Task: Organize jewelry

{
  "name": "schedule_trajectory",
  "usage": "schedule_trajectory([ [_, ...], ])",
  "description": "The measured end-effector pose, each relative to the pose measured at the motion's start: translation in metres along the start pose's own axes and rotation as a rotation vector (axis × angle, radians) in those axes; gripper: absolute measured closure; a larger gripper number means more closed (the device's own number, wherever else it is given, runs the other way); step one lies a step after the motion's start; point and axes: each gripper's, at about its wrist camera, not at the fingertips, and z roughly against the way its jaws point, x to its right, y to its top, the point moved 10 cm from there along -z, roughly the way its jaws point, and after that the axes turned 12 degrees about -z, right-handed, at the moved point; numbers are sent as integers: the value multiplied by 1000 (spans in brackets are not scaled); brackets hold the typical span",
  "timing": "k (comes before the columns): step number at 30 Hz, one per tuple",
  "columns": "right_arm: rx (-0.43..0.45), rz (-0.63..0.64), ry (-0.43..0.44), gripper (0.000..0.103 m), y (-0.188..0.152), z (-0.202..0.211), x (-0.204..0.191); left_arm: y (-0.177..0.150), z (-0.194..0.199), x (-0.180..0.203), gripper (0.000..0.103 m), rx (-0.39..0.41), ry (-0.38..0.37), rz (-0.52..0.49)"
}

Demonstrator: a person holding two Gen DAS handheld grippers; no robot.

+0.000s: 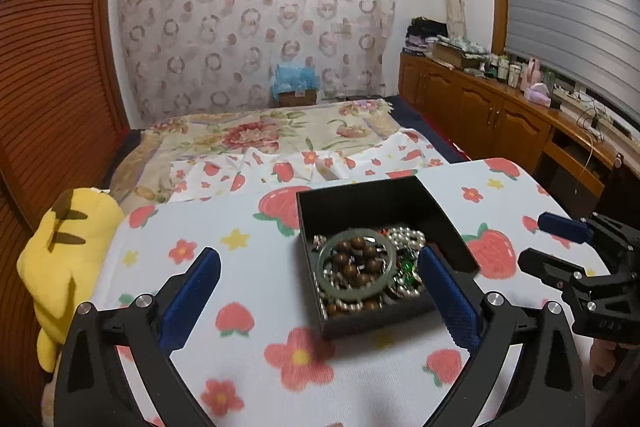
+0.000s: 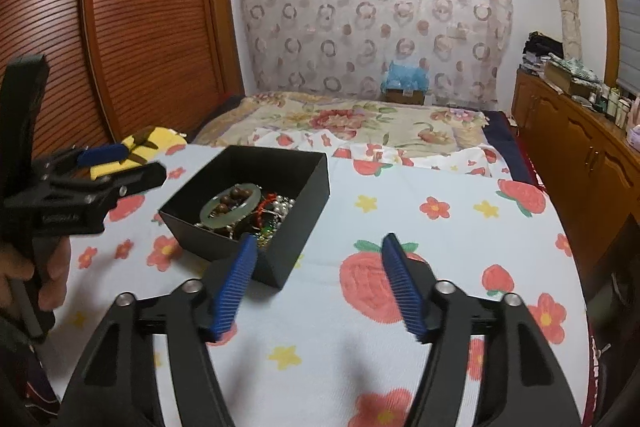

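Honestly, nothing readable anywhere in either view. There's some raised lettering moulded into the black body of the right hand-held gripper (image 1: 560,243), seen from the left wrist camera, and the same kind of thing on the left hand-held gripper (image 2: 120,167) in the right wrist view, but it's too small and blurry to make out. The bottles on the far cabinet (image 1: 516,109) have labels, also unreadable.

We cannot tell apart the small tangled pieces beneath the pale green jade bangle (image 1: 355,259) in the open black cardboard box (image 1: 360,195); our left gripper's blue-padded finger (image 1: 450,291) hides its near-right corner.
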Motion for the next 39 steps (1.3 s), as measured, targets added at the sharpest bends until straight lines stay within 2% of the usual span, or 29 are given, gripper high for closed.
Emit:
schedule_trajectory([
  [2, 12, -4, 3, 26, 1, 7, -5, -2, 11, 3, 8, 14, 0, -2],
  [6, 44, 3, 2, 12, 3, 21, -13, -4, 30, 5, 8, 46, 29, -1],
  [11, 87, 6, -11, 5, 3, 40, -20, -10, 48, 9, 8, 57, 46, 5],
  [23, 170, -31, -37, 4, -6, 82, -21, -30, 89, 3, 8, 88, 100, 42],
  [39, 187, -30, -48, 4, -9, 90, -25, -39, 98, -2, 8, 92, 109, 58],
])
